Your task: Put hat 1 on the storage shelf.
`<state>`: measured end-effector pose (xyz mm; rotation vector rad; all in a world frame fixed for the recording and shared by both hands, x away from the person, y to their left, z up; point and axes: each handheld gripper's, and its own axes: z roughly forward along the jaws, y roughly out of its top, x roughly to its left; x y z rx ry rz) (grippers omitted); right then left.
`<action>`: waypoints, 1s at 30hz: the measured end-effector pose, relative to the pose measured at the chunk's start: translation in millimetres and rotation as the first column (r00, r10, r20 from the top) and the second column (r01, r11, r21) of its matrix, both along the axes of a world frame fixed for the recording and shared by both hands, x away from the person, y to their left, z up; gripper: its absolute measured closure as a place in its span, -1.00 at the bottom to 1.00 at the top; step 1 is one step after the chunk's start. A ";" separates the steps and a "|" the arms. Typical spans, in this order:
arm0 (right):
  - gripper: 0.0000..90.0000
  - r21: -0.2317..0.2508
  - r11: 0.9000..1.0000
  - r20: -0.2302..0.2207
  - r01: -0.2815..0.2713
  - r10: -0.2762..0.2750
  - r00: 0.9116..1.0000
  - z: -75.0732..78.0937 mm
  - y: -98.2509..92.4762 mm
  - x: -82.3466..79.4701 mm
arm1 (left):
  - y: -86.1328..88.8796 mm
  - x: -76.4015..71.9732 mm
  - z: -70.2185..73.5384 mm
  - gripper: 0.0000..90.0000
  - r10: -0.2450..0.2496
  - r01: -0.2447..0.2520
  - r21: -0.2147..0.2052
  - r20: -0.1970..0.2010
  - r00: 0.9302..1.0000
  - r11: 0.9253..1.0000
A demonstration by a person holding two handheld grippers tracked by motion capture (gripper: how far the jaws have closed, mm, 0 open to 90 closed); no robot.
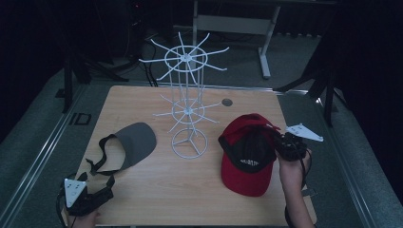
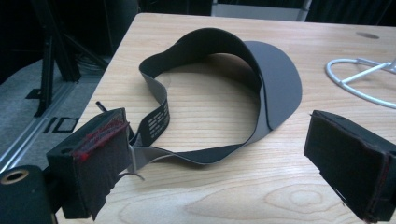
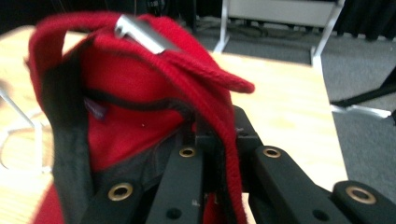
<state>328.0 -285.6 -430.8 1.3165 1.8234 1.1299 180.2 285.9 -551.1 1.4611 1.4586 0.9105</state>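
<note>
The red cap [image 1: 247, 156] had a black inner lining, a red back strap [image 3: 205, 70] and a silver buckle [image 3: 140, 33]. It sat at the right of the surface [image 1: 157, 190], its back edge lifted. One cap, one grey visor [image 1: 130, 145] and one white wire rack [image 1: 187, 102] were there. The right gripper [image 1: 280, 142] had its jaws clamped on the cap's back edge. The left gripper [image 1: 102, 192] held its jaws wide, the visor just beyond them.
</note>
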 end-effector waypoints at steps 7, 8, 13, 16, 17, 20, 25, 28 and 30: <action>0.90 0.025 0.999 0.084 -0.026 0.024 0.996 34.7 2.2 -12.5 | -2.2 0.5 1.9 -0.83 -0.071 0.071 -0.033 0.000 0.997 0.997; 0.90 0.027 0.999 0.092 -0.028 0.025 0.995 38.4 2.4 -13.6 | -2.5 0.7 2.1 -0.83 -0.098 0.098 -0.044 0.006 0.995 0.994; 0.90 0.029 0.999 0.112 -0.035 0.031 0.993 51.8 0.7 -15.6 | -3.6 0.7 3.2 -0.83 -0.166 0.166 -0.072 0.014 0.986 0.983; 0.90 0.030 0.999 0.119 -0.033 0.030 0.992 57.4 -1.7 -16.4 | -2.3 -0.1 3.2 -0.83 -0.211 0.211 -0.070 0.008 0.978 0.975; 0.90 0.031 0.999 0.121 -0.035 0.031 0.992 59.3 -2.2 -16.8 | -2.6 -0.7 4.0 -0.83 -0.227 0.227 -0.062 0.013 0.974 0.972; 0.90 0.025 0.999 0.136 -0.033 0.030 0.990 64.7 -3.3 -19.1 | -6.5 -2.0 8.9 -0.76 -0.245 0.246 -0.027 0.025 0.969 0.969; 0.90 0.026 0.999 0.146 -0.030 0.026 0.989 71.8 -6.9 -21.6 | -13.3 -0.7 18.7 -0.68 -0.326 0.330 -0.053 0.063 0.943 0.943; 0.90 0.035 0.999 0.152 -0.035 0.029 0.988 74.5 -7.3 -24.3 | -20.4 0.4 25.4 -0.67 -0.382 0.388 -0.060 0.085 0.920 0.920; 0.90 0.037 0.998 0.162 -0.041 0.035 0.986 76.2 -6.5 -26.8 | -26.1 0.9 30.0 -0.66 -0.425 0.430 -0.048 0.094 0.900 0.901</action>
